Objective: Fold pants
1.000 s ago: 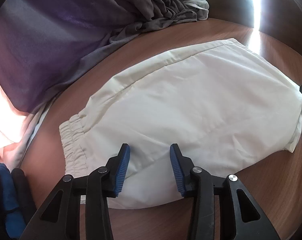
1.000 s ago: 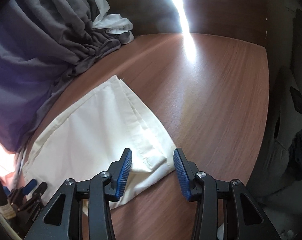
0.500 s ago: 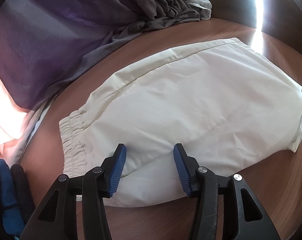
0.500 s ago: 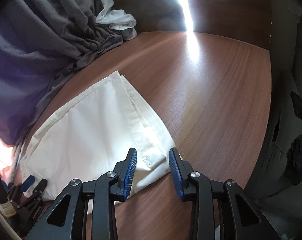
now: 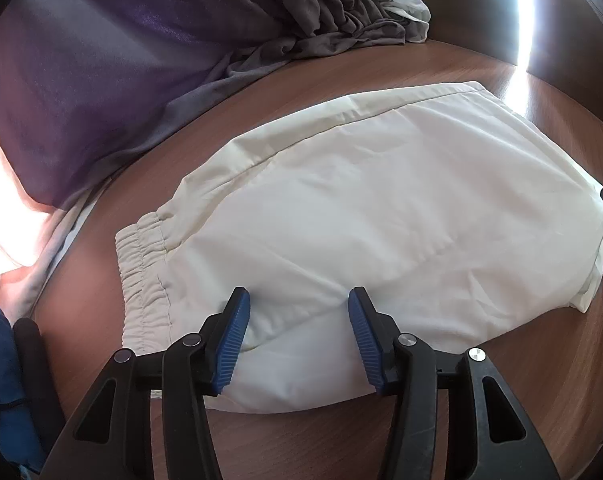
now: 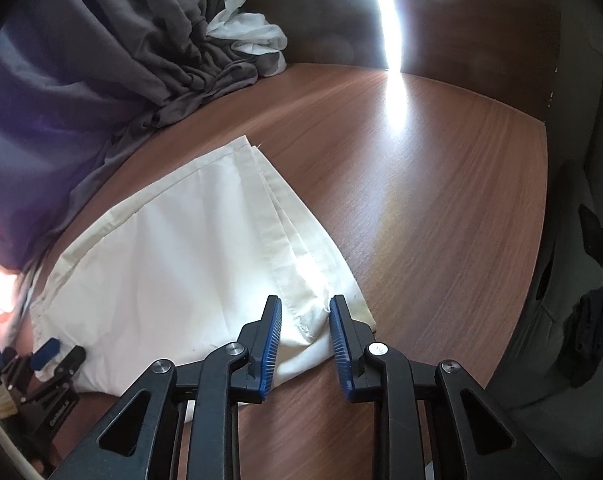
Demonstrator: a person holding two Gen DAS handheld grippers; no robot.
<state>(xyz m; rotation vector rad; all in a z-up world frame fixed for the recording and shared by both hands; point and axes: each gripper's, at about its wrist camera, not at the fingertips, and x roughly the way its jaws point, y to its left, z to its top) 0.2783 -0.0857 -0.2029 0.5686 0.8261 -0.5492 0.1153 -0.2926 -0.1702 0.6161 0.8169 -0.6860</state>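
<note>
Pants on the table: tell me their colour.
Plain cream-white, no pattern. The pants show best in the left wrist view.

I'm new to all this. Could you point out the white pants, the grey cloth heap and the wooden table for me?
white pants (image 5: pixel 381 208), left wrist view, middle of the flat fabric.
grey cloth heap (image 6: pixel 173 68), right wrist view, its bunched folds.
wooden table (image 6: pixel 441 184), right wrist view, bare top.

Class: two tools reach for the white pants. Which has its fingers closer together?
The right tool: its fingers closely flank the hem corner of the pants. The left tool gapes wide.
</note>
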